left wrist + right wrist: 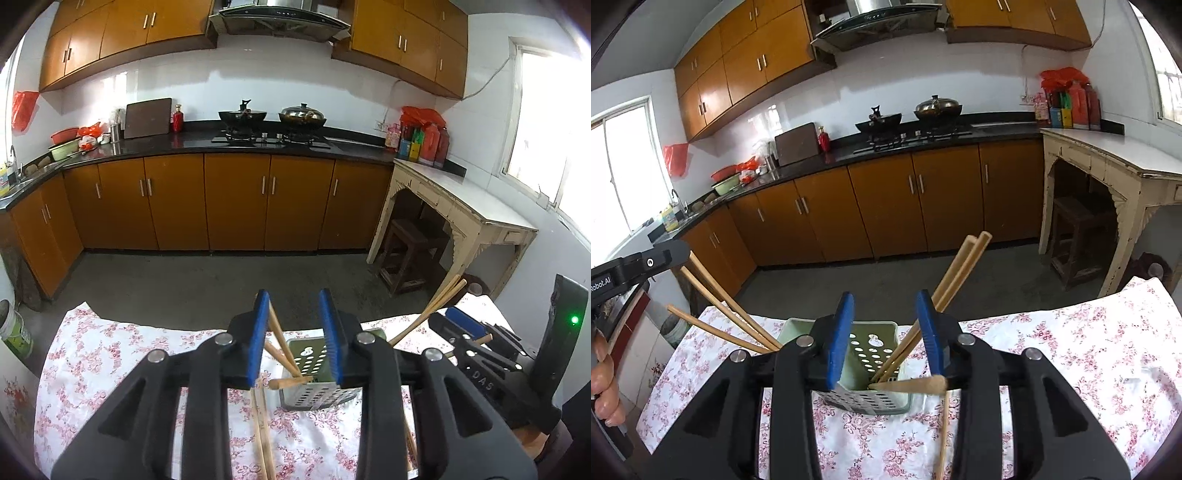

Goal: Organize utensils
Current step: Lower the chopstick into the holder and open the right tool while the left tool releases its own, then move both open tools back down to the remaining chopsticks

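- The green perforated holder (pixel 875 354) stands on the floral-clothed desk (pixel 1071 354), just ahead of both tools, toward 12 o'clock of each.
- The right tool (pixel 884 336) has its blue pads parted. Two chopsticks (pixel 960 269) lean out of the holder toward 1 o'clock, past its right pad; I judge them released, not pinched.
- The left tool (pixel 295 332) is parted too. A chopstick pair (pixel 280 339) slants by its left pad into the holder — contact with the pad is hard to rule out.
- To do this step well: let the sticks settle tip-down in the holder before pulling back, and withdraw straight up and away, so the pads do not drag a stick out or tip the light holder.
- More chopsticks (pixel 724 317) fan out at the holder's 10 o'clock in the right wrist view.
- Loose sticks (pixel 262 435) lie on the cloth beneath the left tool, cut off by the frame edge; one short piece (pixel 908 386) lies across the holder's rim, its far end hidden.
- The holder's inside and base are largely hidden by the tools.
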`<action>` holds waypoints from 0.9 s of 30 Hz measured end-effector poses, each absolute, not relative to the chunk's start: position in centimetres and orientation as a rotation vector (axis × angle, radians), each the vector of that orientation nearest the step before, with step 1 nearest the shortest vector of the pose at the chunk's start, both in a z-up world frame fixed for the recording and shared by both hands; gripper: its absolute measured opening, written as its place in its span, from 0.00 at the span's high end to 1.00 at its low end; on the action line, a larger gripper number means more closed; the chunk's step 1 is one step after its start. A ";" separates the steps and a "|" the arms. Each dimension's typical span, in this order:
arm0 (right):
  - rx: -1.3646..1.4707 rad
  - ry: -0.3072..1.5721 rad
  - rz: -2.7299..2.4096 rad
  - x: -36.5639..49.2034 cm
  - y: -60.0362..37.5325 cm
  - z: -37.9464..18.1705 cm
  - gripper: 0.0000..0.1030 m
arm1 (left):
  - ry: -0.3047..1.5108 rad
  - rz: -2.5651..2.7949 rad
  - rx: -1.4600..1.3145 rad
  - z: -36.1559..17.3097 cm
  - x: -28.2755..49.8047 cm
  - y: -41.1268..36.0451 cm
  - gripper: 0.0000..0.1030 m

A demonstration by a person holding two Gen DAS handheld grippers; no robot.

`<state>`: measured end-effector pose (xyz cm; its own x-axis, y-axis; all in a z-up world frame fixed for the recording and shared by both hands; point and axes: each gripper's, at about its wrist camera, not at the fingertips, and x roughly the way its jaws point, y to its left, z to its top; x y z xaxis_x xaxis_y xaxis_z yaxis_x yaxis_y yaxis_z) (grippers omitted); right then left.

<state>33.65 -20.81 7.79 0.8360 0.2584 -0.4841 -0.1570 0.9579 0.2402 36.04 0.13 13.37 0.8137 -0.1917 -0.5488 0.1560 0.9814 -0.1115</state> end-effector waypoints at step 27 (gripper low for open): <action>0.157 0.725 0.080 26.4 -26.5 -3.7 0.69 | 0.680 -0.011 -0.079 0.4 24.1 7.3 0.58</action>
